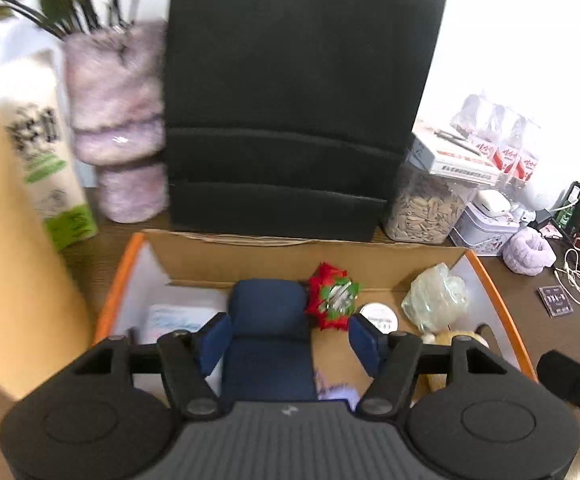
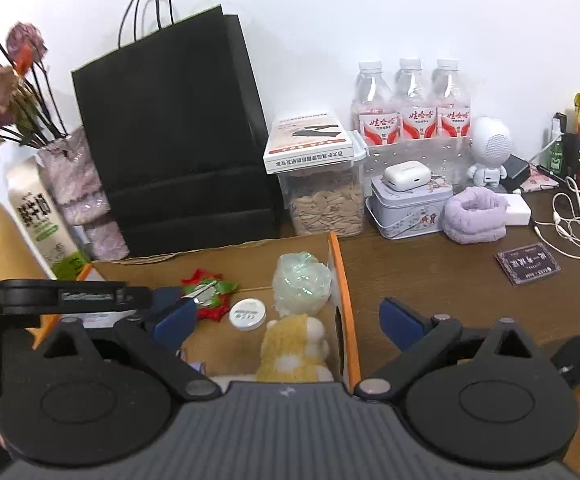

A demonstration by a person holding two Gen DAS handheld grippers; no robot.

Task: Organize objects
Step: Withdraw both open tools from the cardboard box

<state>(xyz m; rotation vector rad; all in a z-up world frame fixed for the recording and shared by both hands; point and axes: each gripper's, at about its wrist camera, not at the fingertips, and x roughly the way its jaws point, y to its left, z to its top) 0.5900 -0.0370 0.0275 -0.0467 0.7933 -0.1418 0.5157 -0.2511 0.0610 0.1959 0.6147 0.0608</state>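
Observation:
An open cardboard box with orange edges (image 1: 119, 276) (image 2: 344, 280) sits on the brown desk. Inside lie a dark blue pouch (image 1: 268, 332), a red and green bow (image 1: 332, 300) (image 2: 208, 292), a round white tin (image 1: 379, 317) (image 2: 247, 314), a crumpled clear bag (image 1: 436, 302) (image 2: 301, 280) and a yellow plush toy (image 2: 294, 348). My left gripper (image 1: 290, 338) is open above the box, with the blue pouch lying between its fingers. My right gripper (image 2: 286, 322) is open and empty, straddling the box's right wall.
Behind the box stand a black paper bag (image 2: 174, 132), a fuzzy purple vase with flowers (image 1: 118, 120), a milk carton (image 2: 40, 220) and a jar of seeds (image 2: 326, 204). To the right are water bottles (image 2: 412, 104), a tin (image 2: 408, 208), a purple band (image 2: 475, 216), cables (image 2: 574, 220) and a dark card (image 2: 528, 264).

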